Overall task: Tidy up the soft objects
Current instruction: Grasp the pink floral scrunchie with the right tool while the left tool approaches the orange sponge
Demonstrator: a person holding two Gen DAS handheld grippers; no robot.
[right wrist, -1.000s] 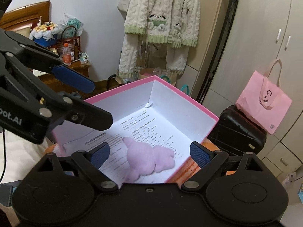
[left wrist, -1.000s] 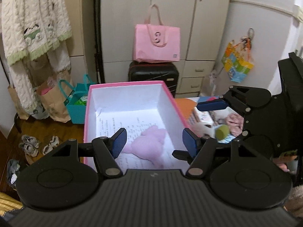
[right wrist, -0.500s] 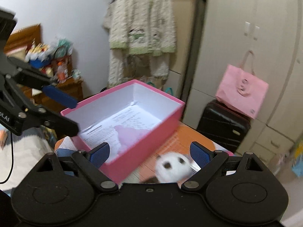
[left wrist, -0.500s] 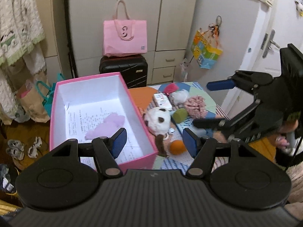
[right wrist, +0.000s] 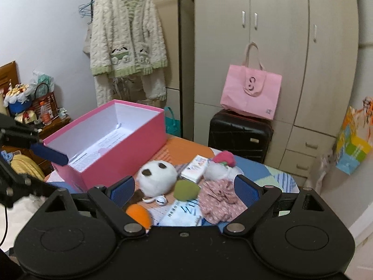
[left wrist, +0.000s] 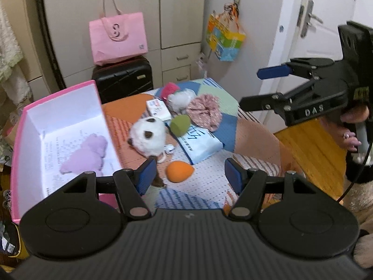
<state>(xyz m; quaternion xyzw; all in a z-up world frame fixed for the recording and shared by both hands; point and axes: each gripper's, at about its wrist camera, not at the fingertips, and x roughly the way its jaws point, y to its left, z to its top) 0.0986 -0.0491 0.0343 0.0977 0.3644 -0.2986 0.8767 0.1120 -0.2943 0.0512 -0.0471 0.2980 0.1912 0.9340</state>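
At the bottom of each wrist view, the left gripper (left wrist: 187,175) and right gripper (right wrist: 184,190) are hovering with jaws spread wide, gripping nothing. Just beyond, an orange sponge (left wrist: 179,171), a white plush panda (left wrist: 148,137) and a green sponge (left wrist: 180,124) are lying on the patchwork counter (left wrist: 209,179). At left, a purple plush (left wrist: 86,154) is resting inside the pink box (left wrist: 16,140).

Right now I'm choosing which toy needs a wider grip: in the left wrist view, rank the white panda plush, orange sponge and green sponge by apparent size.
1. White panda plush, clearly largest.
2. Orange sponge and green sponge look alike; the orange one lies nearer the camera, so I won't rank them.
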